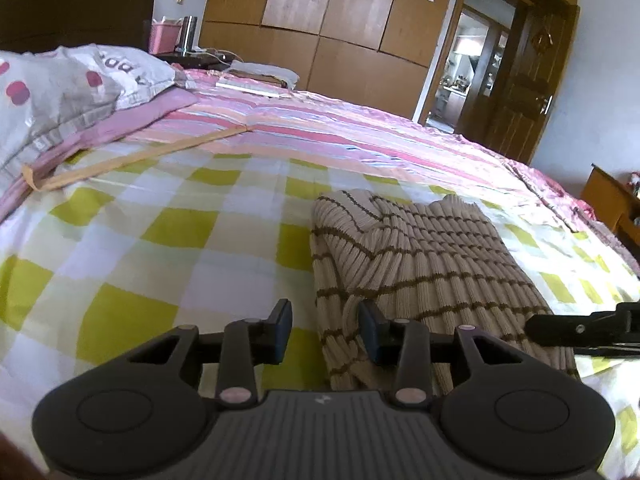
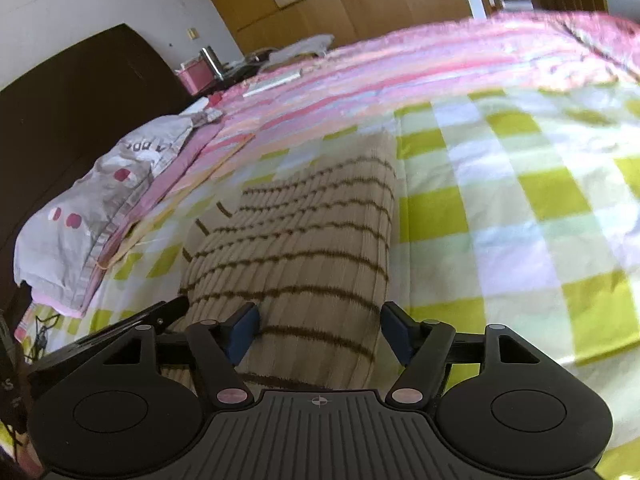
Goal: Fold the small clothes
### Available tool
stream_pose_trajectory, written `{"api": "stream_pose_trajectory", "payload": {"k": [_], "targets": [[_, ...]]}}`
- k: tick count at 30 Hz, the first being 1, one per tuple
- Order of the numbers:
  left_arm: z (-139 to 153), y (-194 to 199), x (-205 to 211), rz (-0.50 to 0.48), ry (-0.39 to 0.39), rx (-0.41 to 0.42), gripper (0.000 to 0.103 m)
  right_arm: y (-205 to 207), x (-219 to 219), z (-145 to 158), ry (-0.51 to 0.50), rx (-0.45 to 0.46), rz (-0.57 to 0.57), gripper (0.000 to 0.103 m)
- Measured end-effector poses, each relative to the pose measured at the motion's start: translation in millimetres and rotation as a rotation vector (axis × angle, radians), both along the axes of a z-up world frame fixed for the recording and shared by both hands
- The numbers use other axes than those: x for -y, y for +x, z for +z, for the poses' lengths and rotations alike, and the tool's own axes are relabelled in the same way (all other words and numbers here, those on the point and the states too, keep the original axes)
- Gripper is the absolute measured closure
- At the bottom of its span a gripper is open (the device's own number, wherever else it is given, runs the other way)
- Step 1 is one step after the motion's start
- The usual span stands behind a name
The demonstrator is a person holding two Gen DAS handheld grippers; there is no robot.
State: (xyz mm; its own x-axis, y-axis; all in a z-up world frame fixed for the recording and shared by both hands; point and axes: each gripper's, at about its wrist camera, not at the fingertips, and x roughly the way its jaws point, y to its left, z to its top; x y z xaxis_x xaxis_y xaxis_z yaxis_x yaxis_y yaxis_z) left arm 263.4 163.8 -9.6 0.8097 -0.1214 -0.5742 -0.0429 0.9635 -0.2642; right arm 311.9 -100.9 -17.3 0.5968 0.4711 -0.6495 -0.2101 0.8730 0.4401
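**Operator A:** Item count on the work surface?

**Operator B:** One garment: a beige ribbed knit sweater (image 1: 420,264) with thin brown stripes. It lies folded on the green-and-white checked sheet (image 1: 168,232), toward the near edge of the bed. A pink striped quilt (image 1: 340,120) covers the far part of the bed.

**Operator A:** Gripper count and state?

**Operator B:** Two. The left gripper (image 1: 326,334) has its jaws apart. One blue pad (image 1: 370,332) sits over the sweater's near left edge, the other over the sheet; neither pad presses the knit. The right gripper (image 2: 320,330) stands wider, its jaws spanning the near end of the sweater (image 2: 304,248), and the fabric lies loose between the pads. Nothing is gripped by either unit.

**Operator A:** Relative position of the two units?

**Operator B:** Side by side at the near edge of the sweater. A finger of the right gripper (image 1: 584,326) enters the left wrist view from the right; a finger of the left gripper (image 2: 132,320) shows at lower left in the right wrist view.

**Operator A:** Other items?

**Operator B:** One grey pillow (image 1: 60,96) with red spots at the head of the bed, one dark headboard (image 2: 72,112), one wooden wardrobe (image 1: 340,20), one open door (image 1: 520,80), and one pink box (image 1: 164,36) on the bedside table.
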Motion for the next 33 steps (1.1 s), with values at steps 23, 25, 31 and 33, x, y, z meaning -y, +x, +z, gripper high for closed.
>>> {"api": "stream_pose_trajectory", "payload": {"k": [23, 25, 31, 33], "targets": [[9, 2, -7, -0.104, -0.159, -0.032, 0.046, 0, 4, -13, 0.115, -0.044, -0.013, 0.029], [2, 3, -6, -0.103, -0.155, -0.046, 0.042, 0, 3, -13, 0.111, -0.042, -0.012, 0.029], [-9, 5, -9, -0.122, -0.195, -0.059, 0.041, 3, 2, -16, 0.114, -0.05, -0.001, 0.029], [-10, 5, -12, -0.13, -0.218, -0.06, 0.041, 4, 0, -16, 0.11, -0.057, -0.006, 0.033]]}}
